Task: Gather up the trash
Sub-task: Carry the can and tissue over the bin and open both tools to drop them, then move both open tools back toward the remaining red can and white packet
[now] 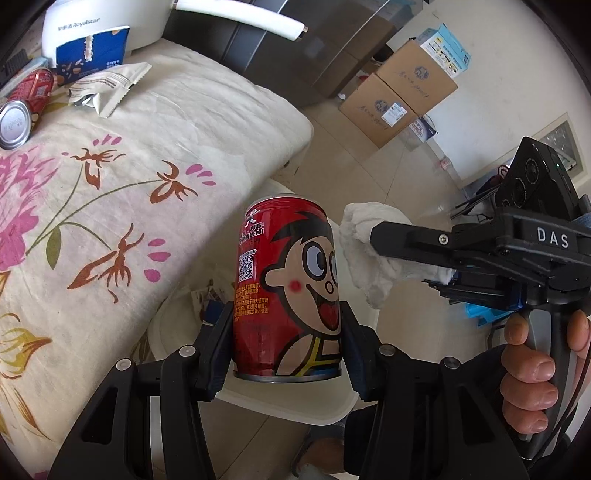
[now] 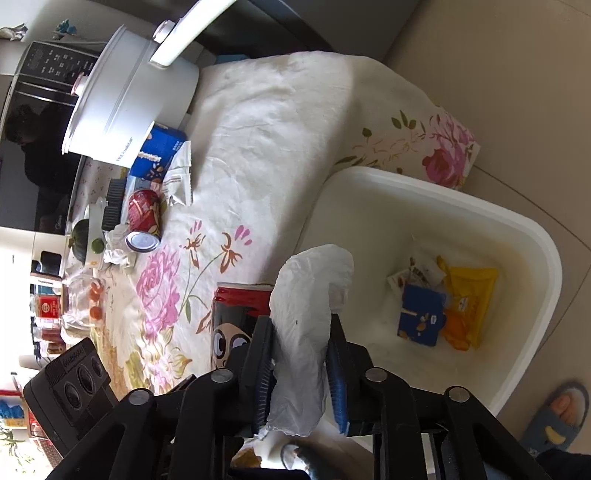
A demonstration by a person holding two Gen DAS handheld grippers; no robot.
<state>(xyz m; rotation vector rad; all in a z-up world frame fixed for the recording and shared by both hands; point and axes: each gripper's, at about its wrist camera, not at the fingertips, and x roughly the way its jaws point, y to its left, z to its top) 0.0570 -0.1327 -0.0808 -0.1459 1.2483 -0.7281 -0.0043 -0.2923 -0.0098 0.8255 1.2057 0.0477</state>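
Note:
A red drink can [image 1: 288, 258] with a cartoon face stands upright between my left gripper's [image 1: 286, 321] pads, which are shut on its lower half. It hangs over the white plastic bin [image 1: 295, 410] beside the table. The same can [image 2: 236, 317] shows at the left in the right wrist view. My right gripper [image 2: 301, 319] has a crumpled white tissue [image 2: 310, 288] filling the gap between its pads and touching both, above the bin [image 2: 517, 229]. From the left wrist view, the right gripper [image 1: 380, 251] sits just right of the can with the tissue [image 1: 373, 236] sticking out.
Blue [image 2: 421, 317] and yellow [image 2: 469, 295] packets lie in the bin. On the flowered tablecloth [image 1: 129, 166] lie another red can [image 1: 29, 92], an open wrapper [image 1: 107, 88] and a blue carton [image 1: 92, 51] by a white pot [image 1: 92, 26]. Cardboard boxes [image 1: 399, 92] stand behind; a slippered foot [image 2: 561, 417] is near the bin.

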